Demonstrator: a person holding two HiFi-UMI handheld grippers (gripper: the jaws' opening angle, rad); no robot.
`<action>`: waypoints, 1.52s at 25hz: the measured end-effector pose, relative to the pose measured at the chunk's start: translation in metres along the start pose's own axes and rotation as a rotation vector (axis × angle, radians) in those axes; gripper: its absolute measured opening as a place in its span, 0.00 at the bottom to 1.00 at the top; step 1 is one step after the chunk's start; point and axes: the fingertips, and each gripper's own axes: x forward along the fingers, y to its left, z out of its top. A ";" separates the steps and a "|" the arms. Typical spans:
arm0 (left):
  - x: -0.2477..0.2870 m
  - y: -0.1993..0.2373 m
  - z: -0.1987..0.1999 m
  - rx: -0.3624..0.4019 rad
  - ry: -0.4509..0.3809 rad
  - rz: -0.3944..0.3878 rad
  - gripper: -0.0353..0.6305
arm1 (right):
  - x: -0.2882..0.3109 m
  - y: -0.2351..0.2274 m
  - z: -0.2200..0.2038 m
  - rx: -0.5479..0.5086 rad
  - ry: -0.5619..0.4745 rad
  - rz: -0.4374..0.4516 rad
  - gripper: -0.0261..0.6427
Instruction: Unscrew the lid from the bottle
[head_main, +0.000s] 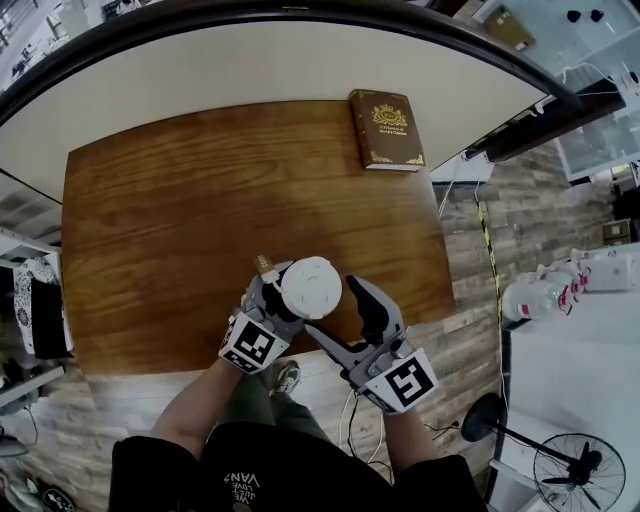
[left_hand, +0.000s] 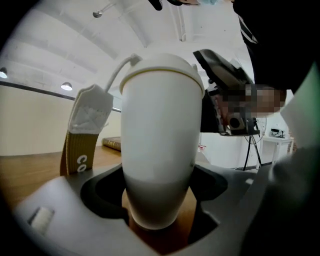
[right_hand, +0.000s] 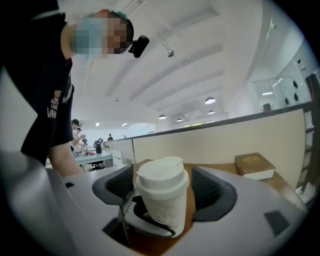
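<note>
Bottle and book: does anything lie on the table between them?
No. In the head view only bare wooden table separates the bottle from the book.

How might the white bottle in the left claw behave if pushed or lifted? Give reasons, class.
Probably apt to tip: the white bottle is tall and tapers to a narrow base. Its smooth wall may slip or spin unless the left claw grips firmly. It looks rigid; its weight cannot be judged.
</note>
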 end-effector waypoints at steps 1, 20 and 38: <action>0.000 0.000 0.000 -0.003 0.002 0.013 0.62 | 0.001 0.002 -0.003 0.002 0.000 -0.031 0.53; 0.000 0.000 0.005 0.005 -0.035 -0.007 0.62 | 0.015 -0.002 -0.013 -0.091 0.134 0.495 0.54; -0.004 -0.001 0.006 0.041 -0.041 -0.018 0.62 | 0.013 -0.001 0.008 -0.139 0.045 0.368 0.54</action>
